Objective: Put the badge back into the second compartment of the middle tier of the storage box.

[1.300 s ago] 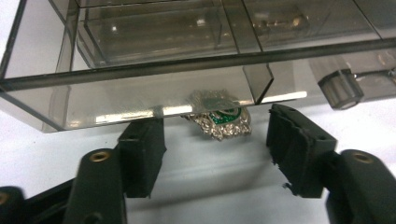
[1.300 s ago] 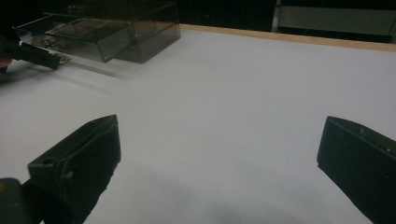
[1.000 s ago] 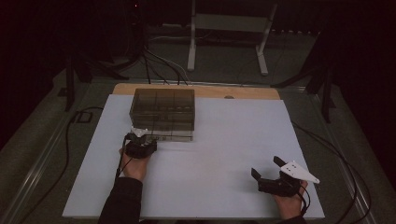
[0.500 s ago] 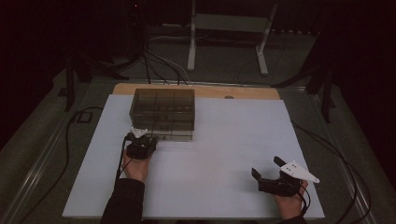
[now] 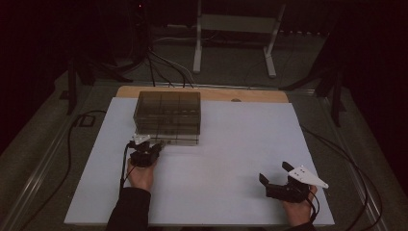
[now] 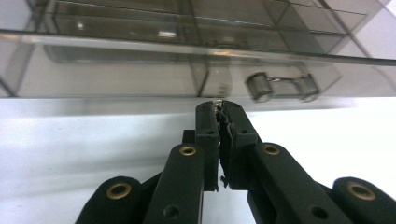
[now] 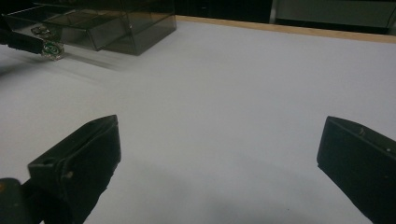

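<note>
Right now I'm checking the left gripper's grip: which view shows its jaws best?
The left gripper view: the left gripper shows close up, jaws pressed together at the smoky drawer box. The high view shows it small and dark; the right gripper view shows its tip far off.

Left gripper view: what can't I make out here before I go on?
- Left gripper: jaws closed at the smoky clear drawer box; whether they pinch something small is too tiny to tell.
- Box contents: blurred by tinted plastic, cut off by the top edge.
- High view: the left gripper is too dark for detail.
</note>
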Demonstrator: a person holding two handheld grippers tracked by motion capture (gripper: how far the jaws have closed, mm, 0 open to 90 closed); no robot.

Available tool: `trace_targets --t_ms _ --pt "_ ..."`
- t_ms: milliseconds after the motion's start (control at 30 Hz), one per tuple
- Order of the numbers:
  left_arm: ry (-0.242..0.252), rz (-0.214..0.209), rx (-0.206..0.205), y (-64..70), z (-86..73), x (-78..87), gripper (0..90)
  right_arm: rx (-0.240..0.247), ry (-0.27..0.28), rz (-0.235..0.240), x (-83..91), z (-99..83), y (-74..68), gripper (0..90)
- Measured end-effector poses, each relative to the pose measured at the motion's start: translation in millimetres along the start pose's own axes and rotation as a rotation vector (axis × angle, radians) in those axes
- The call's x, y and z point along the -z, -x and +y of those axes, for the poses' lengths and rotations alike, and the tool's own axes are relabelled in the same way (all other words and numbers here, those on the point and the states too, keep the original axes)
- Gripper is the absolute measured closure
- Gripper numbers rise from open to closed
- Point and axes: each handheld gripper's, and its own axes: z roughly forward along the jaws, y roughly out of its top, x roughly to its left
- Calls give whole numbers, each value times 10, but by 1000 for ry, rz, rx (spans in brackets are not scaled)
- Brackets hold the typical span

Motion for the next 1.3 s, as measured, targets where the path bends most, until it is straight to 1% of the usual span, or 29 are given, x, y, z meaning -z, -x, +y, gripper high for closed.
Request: trace_targets --t_ms 133,200,333,367,533,733,933,1300 --pt "-12 -8 -9 6 -5 10 892 -2 -3 1 -1 0 0 0" --pt "-19 -14 -30 9 -15 29 894 -2 -3 1 -1 0 0 0" --pt "-24 -28 -57 22 -27 74 895 -2 -4 1 -3 0 0 0" --pt "-24 -31 -68 28 -30 91 896 -1 -4 0 -3 -1 -1 0" --pt "-13 -46 -95 45 -35 166 896 -2 -5 1 -3 -2 -3 0" --pt "-12 -58 -111 55 -61 218 896 0 -3 0 -3 -2 -2 0" --pt "-9 -57 -131 64 -76 280 896 -2 -2 0 -1 -2 1 0" --pt "23 -66 -125 48 -87 401 896 -3 0 -1 1 -3 1 0"
